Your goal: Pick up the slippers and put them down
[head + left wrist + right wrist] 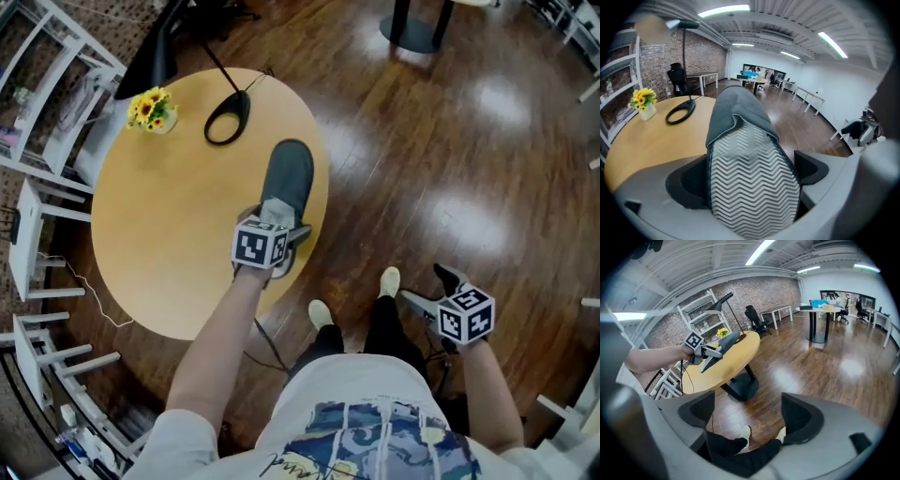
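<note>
Bright ceiling tubes point(724, 9) glare white off the wood floor point(495, 99) below me (my gripper views bend and darken at their edges).

Head view looks steeply down on the round yellow wooden table point(169, 234); left gripper view skims close across it; right gripper view, low and distant, shares table and left gripper point(715, 352)
</note>
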{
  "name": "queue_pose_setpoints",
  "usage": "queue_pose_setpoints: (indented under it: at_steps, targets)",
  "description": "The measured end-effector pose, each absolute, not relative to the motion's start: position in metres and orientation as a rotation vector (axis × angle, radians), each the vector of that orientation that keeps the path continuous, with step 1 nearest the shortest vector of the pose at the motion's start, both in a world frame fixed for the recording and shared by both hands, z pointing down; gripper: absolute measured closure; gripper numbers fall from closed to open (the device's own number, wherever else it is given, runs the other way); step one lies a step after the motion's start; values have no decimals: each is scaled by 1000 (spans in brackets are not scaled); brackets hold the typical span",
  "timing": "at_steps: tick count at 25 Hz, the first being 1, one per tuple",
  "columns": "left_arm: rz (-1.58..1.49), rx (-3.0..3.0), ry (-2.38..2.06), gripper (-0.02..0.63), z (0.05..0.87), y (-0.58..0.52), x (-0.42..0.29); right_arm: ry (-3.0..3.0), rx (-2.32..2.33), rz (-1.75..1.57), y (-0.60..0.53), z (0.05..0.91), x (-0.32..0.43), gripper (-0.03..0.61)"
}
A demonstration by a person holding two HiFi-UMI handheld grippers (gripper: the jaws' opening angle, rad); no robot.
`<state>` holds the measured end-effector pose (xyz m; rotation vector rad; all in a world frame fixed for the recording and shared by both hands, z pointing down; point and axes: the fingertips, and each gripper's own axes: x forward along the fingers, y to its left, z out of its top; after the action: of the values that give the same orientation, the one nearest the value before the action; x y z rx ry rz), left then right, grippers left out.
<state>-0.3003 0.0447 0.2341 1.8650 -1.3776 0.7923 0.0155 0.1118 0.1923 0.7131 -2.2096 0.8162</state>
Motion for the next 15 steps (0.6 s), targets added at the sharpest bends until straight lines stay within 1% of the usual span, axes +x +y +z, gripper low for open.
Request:
queue_pose_setpoints:
  at_steps: [3,7,12,15]
  targets:
    - [818,1926,-1302,52,233,2,-216,-2192,758,861,73,212,61,129]
    - [882,1978,-1184,52,260,-48,-129,-2156,843,926,15,256,102,137]
    - [921,1930,-1062,52,356,-85,-15,-2083,932,1006,-40,337,183,144]
    - [988,1931,-1024,52,437,-107,22,-2062,1018,1004,-65,397,219,146]
